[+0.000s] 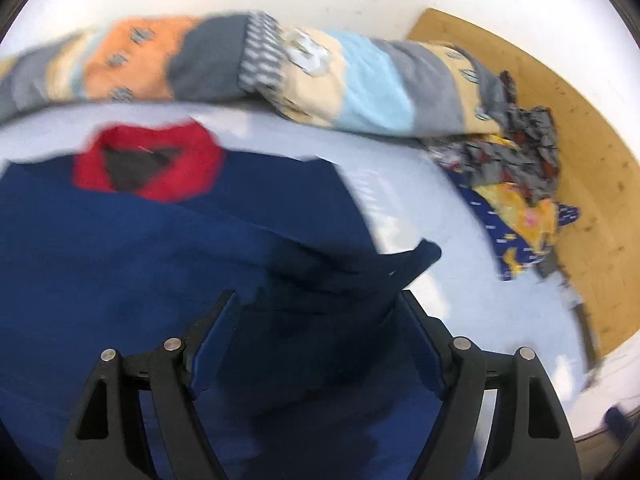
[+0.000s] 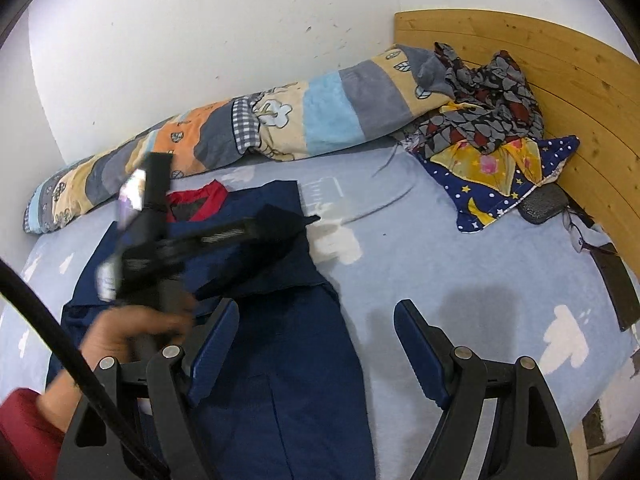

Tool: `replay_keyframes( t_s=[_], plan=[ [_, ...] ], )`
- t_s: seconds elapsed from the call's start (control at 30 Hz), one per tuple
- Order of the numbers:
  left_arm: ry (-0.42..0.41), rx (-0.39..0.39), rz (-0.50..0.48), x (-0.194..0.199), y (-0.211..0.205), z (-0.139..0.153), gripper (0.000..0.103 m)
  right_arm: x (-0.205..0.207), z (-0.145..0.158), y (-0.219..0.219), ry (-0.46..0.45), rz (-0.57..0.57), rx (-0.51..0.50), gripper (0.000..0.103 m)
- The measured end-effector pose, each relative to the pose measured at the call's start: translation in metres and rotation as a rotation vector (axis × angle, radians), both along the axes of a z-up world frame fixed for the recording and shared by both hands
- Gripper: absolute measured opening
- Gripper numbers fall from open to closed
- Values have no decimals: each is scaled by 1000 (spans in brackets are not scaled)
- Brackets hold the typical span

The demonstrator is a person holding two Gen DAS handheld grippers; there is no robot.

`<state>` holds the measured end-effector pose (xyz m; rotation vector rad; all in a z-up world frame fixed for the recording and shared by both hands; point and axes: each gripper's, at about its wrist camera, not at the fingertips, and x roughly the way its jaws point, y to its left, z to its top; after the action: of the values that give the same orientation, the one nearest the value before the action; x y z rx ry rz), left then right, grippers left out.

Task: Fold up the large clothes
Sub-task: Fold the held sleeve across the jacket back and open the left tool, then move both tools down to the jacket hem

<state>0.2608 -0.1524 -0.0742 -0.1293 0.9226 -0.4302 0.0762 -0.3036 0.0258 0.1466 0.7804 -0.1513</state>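
Navy blue cloth covers the near part of the bed: a large shirt (image 2: 280,360) with a red collar (image 1: 152,168) lies spread on the pale blue bedsheet (image 2: 460,264), collar toward the wall, one side folded in over the middle. The left tool (image 1: 316,320) hangs just above a dark fold of the shirt with its jaws spread; the cloth lies under and between them, and neither blue pad presses on it. In the right wrist view the same tool shows as a blurred black shape over the shirt's upper half, carried by a hand (image 2: 132,336) in a dark red sleeve (image 2: 24,428). The right tool (image 2: 316,320) is spread wide too, with nothing in it, one finger over the shirt's edge and the other over bare sheet. A striped rolled quilt (image 2: 280,120) lies along the wall. Near the wooden headboard (image 2: 560,72) sit a heap of patterned clothes (image 2: 488,96) and a starred cushion (image 2: 500,176).
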Motion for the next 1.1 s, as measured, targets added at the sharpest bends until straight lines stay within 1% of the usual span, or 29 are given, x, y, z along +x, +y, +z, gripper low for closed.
replay_keyframes(
  t_s=[0.07, 0.17, 0.2, 0.23, 0.27, 0.3, 0.33, 0.4, 0.43, 0.5, 0.53, 0.6, 0.63, 0.67, 0.73, 0.83, 1.0, 1.1],
  plan=[
    [-28, 75, 42, 1, 30, -3, 78, 2, -2, 4, 4, 5, -5, 84],
    [-45, 262, 150, 7, 79, -18, 78, 5, -4, 11, 13, 17, -18, 84],
    [-34, 317, 186, 9, 98, -27, 78, 6, -5, 13, 18, 26, -18, 84],
    [-7, 376, 227, 12, 116, -39, 78, 7, -6, 15, 23, 31, -19, 84],
    [34, 411, 261, 15, 135, -52, 81, 8, -7, 16, 25, 32, -21, 84],
    [24, 357, 256, 13, 152, -55, 81, 8, -8, 18, 27, 35, -22, 84],
    [14, 334, 239, 10, 158, -54, 81, 9, -9, 20, 28, 39, -25, 84],
    [0, 394, 232, 5, 159, -49, 81, 11, -11, 23, 31, 43, -29, 84],
    [-14, 404, 236, 2, 160, -45, 81, 12, -12, 25, 35, 46, -33, 84],
    [-36, 368, 247, -5, 167, -37, 81, 14, -14, 28, 40, 52, -37, 84],
    [-28, 376, 253, -7, 171, -36, 81, 15, -16, 30, 45, 55, -40, 84],
    [14, 427, 260, -7, 178, -46, 82, 17, -20, 34, 54, 60, -51, 84],
    [31, 432, 247, -10, 182, -49, 82, 19, -22, 36, 62, 68, -58, 84],
    [32, 433, 243, -13, 183, -48, 82, 20, -25, 38, 68, 74, -63, 84],
    [12, 468, 252, -25, 186, -40, 82, 23, -30, 43, 82, 84, -80, 84],
    [-20, 459, 249, -46, 190, -29, 82, 25, -35, 51, 92, 102, -106, 84],
    [11, 474, 221, -86, 200, -36, 82, 26, -41, 71, 96, 145, -178, 84],
    [6, 480, 224, -115, 208, -37, 82, 26, -48, 84, 105, 185, -205, 84]
  ],
)
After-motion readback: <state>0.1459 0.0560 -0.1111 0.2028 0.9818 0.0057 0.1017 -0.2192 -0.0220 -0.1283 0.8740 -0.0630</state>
